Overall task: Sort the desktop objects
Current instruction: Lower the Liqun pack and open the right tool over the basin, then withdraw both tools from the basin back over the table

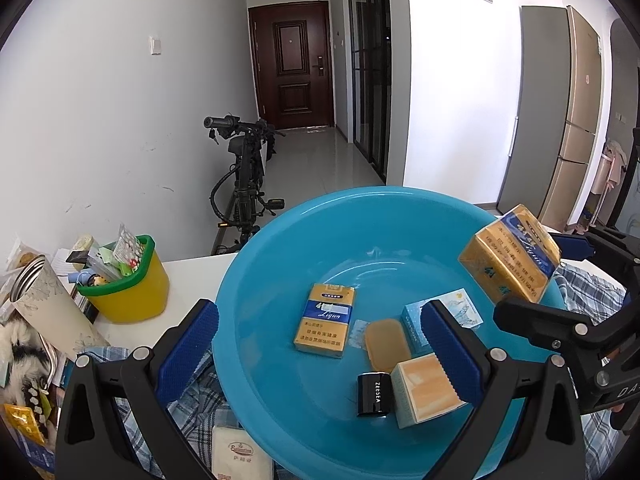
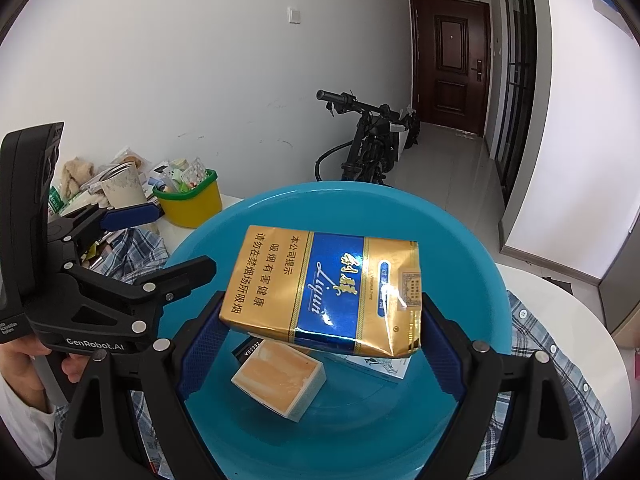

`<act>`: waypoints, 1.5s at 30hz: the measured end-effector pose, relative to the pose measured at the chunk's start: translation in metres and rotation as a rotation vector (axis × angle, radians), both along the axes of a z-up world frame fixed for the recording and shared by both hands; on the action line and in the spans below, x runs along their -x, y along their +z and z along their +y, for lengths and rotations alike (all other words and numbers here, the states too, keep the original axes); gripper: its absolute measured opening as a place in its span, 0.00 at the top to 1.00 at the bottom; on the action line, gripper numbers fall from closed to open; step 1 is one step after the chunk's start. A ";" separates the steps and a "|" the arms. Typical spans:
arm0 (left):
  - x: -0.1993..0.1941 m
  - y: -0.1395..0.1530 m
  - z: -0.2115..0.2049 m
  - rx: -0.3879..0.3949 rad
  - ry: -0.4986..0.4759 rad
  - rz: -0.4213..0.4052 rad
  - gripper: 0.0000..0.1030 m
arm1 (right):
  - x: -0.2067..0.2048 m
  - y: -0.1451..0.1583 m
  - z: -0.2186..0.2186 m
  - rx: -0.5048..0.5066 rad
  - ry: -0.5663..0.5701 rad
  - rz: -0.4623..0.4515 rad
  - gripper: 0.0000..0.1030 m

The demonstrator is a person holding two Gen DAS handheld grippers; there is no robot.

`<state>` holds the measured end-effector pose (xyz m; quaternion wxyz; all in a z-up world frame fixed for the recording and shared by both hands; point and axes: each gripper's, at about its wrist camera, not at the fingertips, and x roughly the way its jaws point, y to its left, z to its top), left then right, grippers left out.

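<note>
- Right wrist view: gold and blue cigarette pack (image 2: 326, 294) clamped across its ends by the right gripper (image 2: 320, 344), held above the blue basin (image 2: 472, 248).
- Below it in the basin: a tan box (image 2: 280, 380), a small black case (image 1: 374, 394), a second pack (image 1: 325, 320).
- Best lowered closer to the basin floor, over a bare patch, before releasing; less bounce that way.
- Left gripper (image 1: 320, 344) empty, fingers spread wide, straddling the basin's near rim; better kept clear of the drop.
- Yellow tub (image 1: 132, 284) of odds and ends well apart, on the table.
</note>
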<state>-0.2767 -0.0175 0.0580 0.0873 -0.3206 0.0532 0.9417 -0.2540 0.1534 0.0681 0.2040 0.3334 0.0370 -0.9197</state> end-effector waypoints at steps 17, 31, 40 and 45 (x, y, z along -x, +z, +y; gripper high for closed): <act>-0.003 0.005 -0.005 0.000 0.013 0.014 0.00 | 0.002 0.001 0.005 -0.030 -0.029 -0.004 0.00; -0.029 0.030 -0.007 -0.062 0.029 0.076 0.00 | -0.016 0.018 0.018 -0.028 -0.125 0.042 0.00; -0.084 0.049 -0.009 -0.055 0.030 0.131 0.00 | -0.064 0.032 0.022 -0.033 -0.149 0.085 0.00; -0.124 0.043 -0.016 -0.058 0.040 0.157 0.00 | -0.095 0.029 0.023 -0.041 -0.151 0.110 0.00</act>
